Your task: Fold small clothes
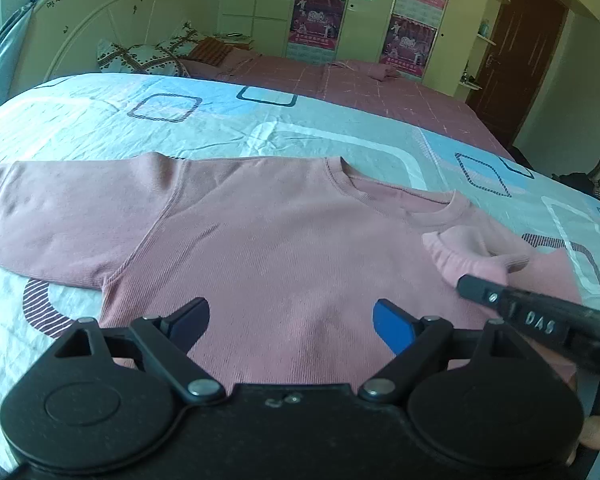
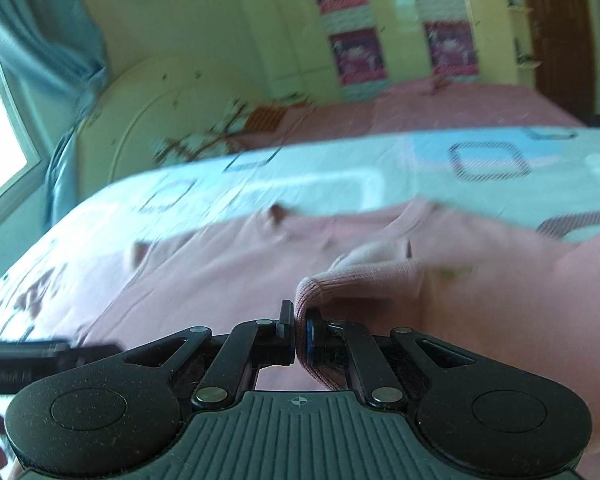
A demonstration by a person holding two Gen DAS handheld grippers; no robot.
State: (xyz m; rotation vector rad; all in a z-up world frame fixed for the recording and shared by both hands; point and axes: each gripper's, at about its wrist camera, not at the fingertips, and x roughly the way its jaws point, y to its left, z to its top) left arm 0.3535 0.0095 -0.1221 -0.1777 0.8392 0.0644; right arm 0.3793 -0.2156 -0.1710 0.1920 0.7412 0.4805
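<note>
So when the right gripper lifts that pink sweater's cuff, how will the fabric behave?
Likely floppy: the cuff already bunches in the right gripper. Probably light, since the sweater looks like thin knit. The rest should trail over the bedsheet.

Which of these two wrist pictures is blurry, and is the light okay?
Left wrist view: sharp, evenly lit, with the pink sweater and bedsheet bent by fisheye curve. Right wrist view: motion blur smears the bed and wardrobe posters; only the right gripper, shut on the sleeve cuff, is crisp; window overexposed.
</note>
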